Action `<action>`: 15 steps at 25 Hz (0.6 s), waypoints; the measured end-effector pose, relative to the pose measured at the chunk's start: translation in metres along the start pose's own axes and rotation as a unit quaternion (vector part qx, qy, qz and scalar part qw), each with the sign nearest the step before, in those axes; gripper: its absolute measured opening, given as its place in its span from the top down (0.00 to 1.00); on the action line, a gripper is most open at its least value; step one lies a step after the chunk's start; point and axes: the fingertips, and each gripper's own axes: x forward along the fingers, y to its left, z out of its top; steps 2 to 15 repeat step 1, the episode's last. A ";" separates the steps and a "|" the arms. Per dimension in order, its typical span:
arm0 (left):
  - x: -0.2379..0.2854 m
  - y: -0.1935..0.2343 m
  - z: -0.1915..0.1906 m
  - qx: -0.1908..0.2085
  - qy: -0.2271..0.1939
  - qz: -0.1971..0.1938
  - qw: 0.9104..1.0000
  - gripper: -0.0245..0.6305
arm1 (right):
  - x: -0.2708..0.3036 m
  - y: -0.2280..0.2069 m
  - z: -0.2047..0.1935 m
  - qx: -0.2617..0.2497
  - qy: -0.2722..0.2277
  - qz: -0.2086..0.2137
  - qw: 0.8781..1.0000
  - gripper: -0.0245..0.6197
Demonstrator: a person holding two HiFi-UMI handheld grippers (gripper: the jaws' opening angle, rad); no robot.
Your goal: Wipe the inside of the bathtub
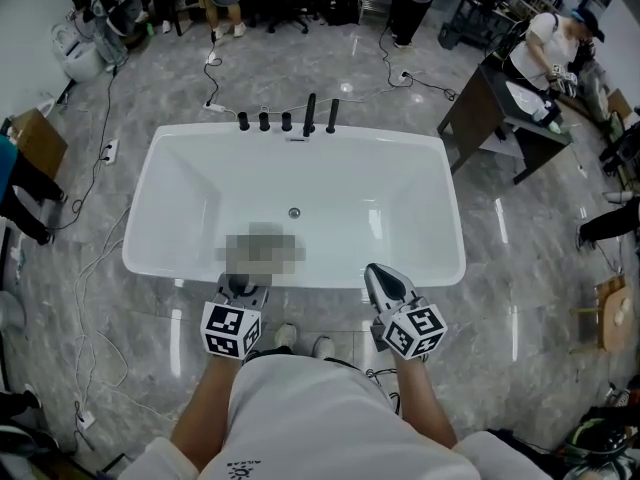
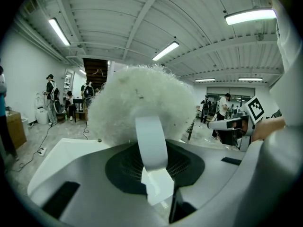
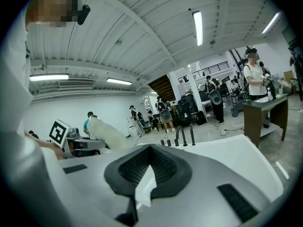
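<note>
At the near rim of the white bathtub (image 1: 330, 277), the left gripper (image 1: 243, 288) has its jaws clamped on the white handle (image 2: 150, 143) of a fluffy white duster (image 2: 137, 96), the right gripper (image 1: 380, 276) has its jaws pressed together on nothing, and black tap fittings (image 1: 309, 116) line the tub's far rim.

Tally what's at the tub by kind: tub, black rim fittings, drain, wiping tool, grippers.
Bathtub: 1
Black rim fittings: 5
Drain: 1
Fluffy white duster: 1
Grippers: 2, left gripper and right gripper
Total: 10
</note>
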 end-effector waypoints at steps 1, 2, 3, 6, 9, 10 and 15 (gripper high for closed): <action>0.001 0.000 0.000 0.001 0.000 0.001 1.000 0.82 | 0.001 0.000 0.000 -0.001 0.000 0.001 1.000 0.93; 0.001 0.000 0.000 0.001 0.000 0.001 1.000 0.82 | 0.001 0.000 0.000 -0.001 0.000 0.001 1.000 0.93; 0.001 0.000 0.000 0.001 0.000 0.001 1.000 0.82 | 0.001 0.000 0.000 -0.001 0.000 0.001 1.000 0.93; 0.001 0.000 0.000 0.001 0.000 0.001 1.000 0.82 | 0.001 0.000 0.000 -0.001 0.000 0.001 1.000 0.93; 0.001 0.000 0.000 0.001 0.000 0.001 1.000 0.82 | 0.001 0.000 0.000 -0.001 0.000 0.001 1.000 0.93; 0.001 0.000 0.000 0.001 0.000 0.001 1.000 0.82 | 0.001 0.000 0.000 -0.001 0.000 0.001 1.000 0.93; 0.001 0.000 0.000 0.001 0.000 0.001 1.000 0.82 | 0.001 0.000 0.000 -0.001 0.000 0.001 1.000 0.93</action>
